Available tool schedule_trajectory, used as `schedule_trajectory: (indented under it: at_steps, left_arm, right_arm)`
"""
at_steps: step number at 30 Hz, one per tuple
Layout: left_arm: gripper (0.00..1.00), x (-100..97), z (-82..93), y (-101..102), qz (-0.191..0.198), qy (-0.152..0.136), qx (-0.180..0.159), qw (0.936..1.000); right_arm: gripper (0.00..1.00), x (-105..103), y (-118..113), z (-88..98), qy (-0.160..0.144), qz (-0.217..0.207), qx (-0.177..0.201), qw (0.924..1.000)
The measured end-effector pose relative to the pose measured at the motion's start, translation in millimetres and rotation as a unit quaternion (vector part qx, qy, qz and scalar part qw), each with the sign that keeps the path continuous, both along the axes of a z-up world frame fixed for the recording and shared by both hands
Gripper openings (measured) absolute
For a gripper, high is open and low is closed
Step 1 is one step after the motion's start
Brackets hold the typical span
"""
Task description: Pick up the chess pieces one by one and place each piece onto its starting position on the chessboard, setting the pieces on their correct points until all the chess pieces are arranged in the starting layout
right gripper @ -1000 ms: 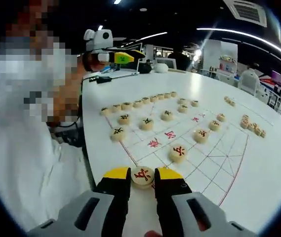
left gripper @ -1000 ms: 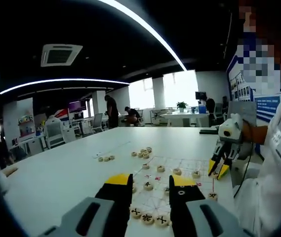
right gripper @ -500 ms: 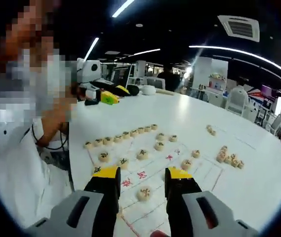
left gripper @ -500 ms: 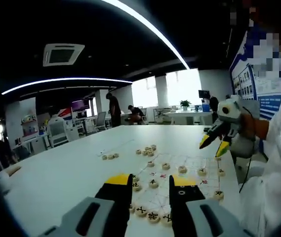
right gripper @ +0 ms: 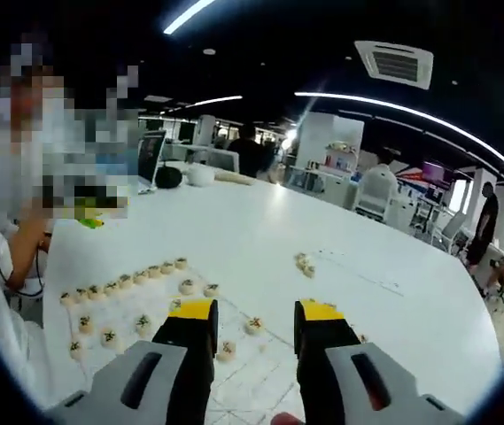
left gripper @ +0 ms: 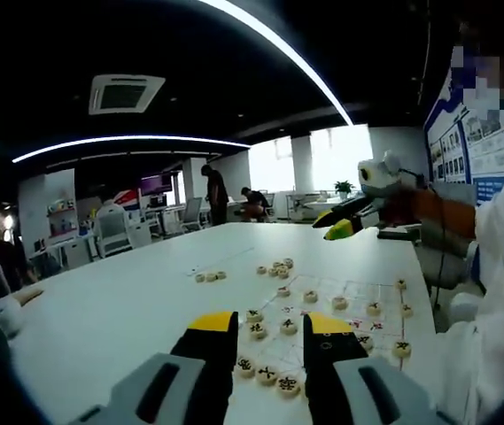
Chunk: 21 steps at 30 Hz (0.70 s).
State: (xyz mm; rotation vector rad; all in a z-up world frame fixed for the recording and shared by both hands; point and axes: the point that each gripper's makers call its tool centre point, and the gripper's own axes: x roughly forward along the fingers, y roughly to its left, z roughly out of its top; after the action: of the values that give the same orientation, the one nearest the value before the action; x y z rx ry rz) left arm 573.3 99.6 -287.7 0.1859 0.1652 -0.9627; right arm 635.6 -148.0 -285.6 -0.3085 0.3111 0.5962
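Observation:
A printed chessboard point(left gripper: 351, 299) lies on the white table point(left gripper: 127, 310), with round wooden chess pieces point(left gripper: 310, 297) standing on its points. My left gripper point(left gripper: 269, 329) hovers open above the near rows, nothing between its fingers. My right gripper point(left gripper: 333, 225) hangs in the air over the board's far side. In the right gripper view my right gripper point(right gripper: 256, 314) is open and empty, high above the chessboard point(right gripper: 265, 376). A row of pieces point(right gripper: 123, 282) lines the board's left edge. Loose pieces point(right gripper: 303, 263) lie beyond the board.
Loose pieces point(left gripper: 275, 266) and a smaller group point(left gripper: 209, 276) sit on the table past the board. A person's white sleeve point(left gripper: 500, 292) fills the right edge. A dark object point(right gripper: 170, 176) and a white bowl point(right gripper: 201, 174) rest at the table's far end.
My right gripper has opened, left a red-marked piece on the board and risen well above it. The left gripper stays open over the near rows.

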Motion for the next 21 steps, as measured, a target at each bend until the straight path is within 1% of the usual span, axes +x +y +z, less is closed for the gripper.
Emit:
schedule_trajectory:
  at_steps: [1, 2, 3, 4, 5, 6, 8, 9, 12, 15, 19, 21]
  left_arm:
    - [0.31, -0.5, 0.7, -0.4, 0.0, -0.001, 0.0, 1.0]
    - [0.31, -0.9, 1.2, -0.7, -0.001, -0.002, 0.0, 1.0]
    - [0.31, -1.6, 2.2, -1.2, -0.002, -0.004, 0.0, 1.0]
    - [0.31, -2.0, 2.6, -1.5, -0.002, -0.005, 0.0, 1.0]
    - [0.31, -2.2, 2.7, -1.9, -0.003, -0.005, 0.001, 1.0]
    - [0.31, -2.5, 2.5, -2.6, -0.003, -0.006, 0.002, 1.0]
    - [0.31, -2.8, 2.1, -3.7, -0.005, -0.006, 0.003, 1.0]
    - [0.31, -2.9, 1.7, -4.6, -0.006, -0.006, 0.003, 1.0]
    - [0.31, -2.5, 1.1, -5.2, -0.005, -0.005, 0.005, 1.0]
    - [0.31, -2.6, 2.4, -3.7, -0.002, -0.006, 0.003, 1.0]
    - [0.31, -1.5, 4.1, -1.9, 0.002, -0.008, 0.001, 1.0]
    - [0.31, -1.0, 3.2, -3.5, 0.001, -0.007, 0.001, 1.0]
  right_arm:
    - [0.35, 6.6, -11.0, -3.6, 0.006, -0.02, 0.003, 0.9998]
    - [0.35, 11.1, -19.9, -7.2, 0.013, -0.035, 0.012, 0.9992]
    - [0.35, 14.1, -29.9, -13.1, 0.026, -0.048, 0.026, 0.9982]
    - [0.35, 15.7, -35.3, -15.4, 0.03, -0.058, 0.037, 0.9972]
    - [0.35, 18.0, -46.3, -21.2, 0.038, -0.076, 0.052, 0.995]
    - [0.34, 16.7, -51.2, -27.8, 0.047, -0.085, 0.058, 0.9936]
    - [0.33, 16.3, -58.9, -36.0, 0.058, -0.097, 0.064, 0.9916]
    - [0.33, 20.3, -68.6, -40.6, 0.063, -0.106, 0.064, 0.9903]
    - [0.33, 27.8, -81.0, -47.9, 0.066, -0.12, 0.064, 0.9885]
    - [0.32, 38.2, -87.0, -52.6, 0.068, -0.126, 0.064, 0.9876]
    - [0.31, 48.9, -78.6, -64.0, 0.08, -0.114, 0.06, 0.9885]
    - [0.31, 57.0, -76.0, -72.0, 0.09, -0.105, 0.046, 0.9894]
